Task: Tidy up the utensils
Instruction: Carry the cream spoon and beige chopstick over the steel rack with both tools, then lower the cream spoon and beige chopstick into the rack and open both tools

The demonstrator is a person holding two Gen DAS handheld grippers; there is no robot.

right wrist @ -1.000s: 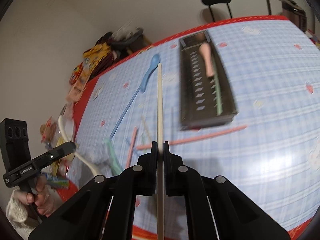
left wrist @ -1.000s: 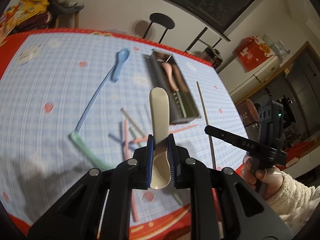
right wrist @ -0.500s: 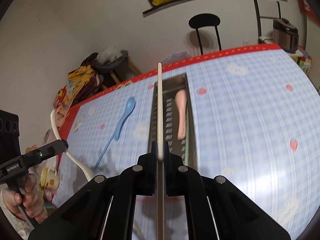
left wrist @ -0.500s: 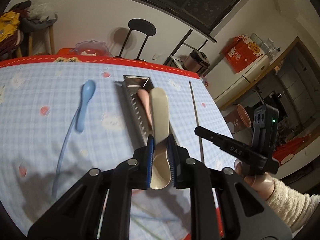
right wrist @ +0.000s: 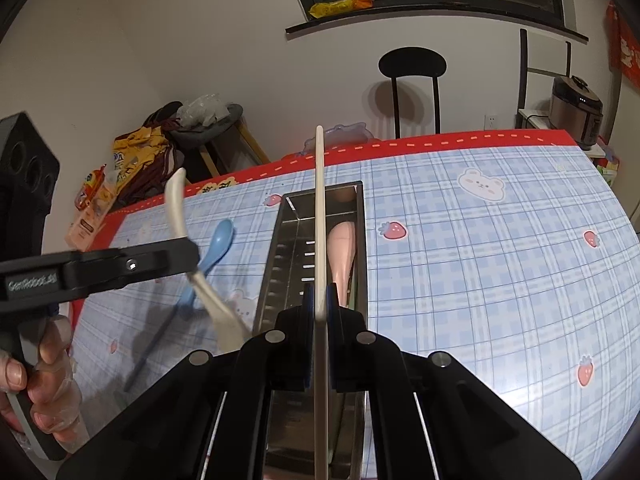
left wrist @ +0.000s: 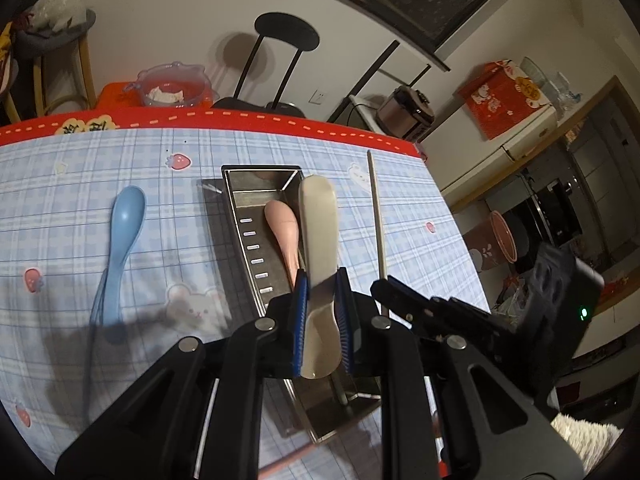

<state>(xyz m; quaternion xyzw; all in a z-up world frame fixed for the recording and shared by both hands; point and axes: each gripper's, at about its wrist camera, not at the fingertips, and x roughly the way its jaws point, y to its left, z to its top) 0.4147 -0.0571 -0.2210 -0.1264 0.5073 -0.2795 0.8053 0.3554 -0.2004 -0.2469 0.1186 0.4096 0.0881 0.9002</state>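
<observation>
One pink spoon [left wrist: 285, 236] lies in the metal tray [left wrist: 240, 216]. The left claw [left wrist: 322, 320] grips a cream spoon [left wrist: 318, 224] and the right claw [right wrist: 320, 312] a chopstick [right wrist: 320, 208], both over the tray; a blue spoon [left wrist: 122, 224] waits on the table [left wrist: 80, 184].

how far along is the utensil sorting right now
Partly done. A pink spoon already lies in the metal tray. In hand: the left gripper is shut on a cream spoon, the right gripper on a cream chopstick, both above the tray. Left: the blue spoon on the tablecloth, and a pink stick by the near edge.
</observation>
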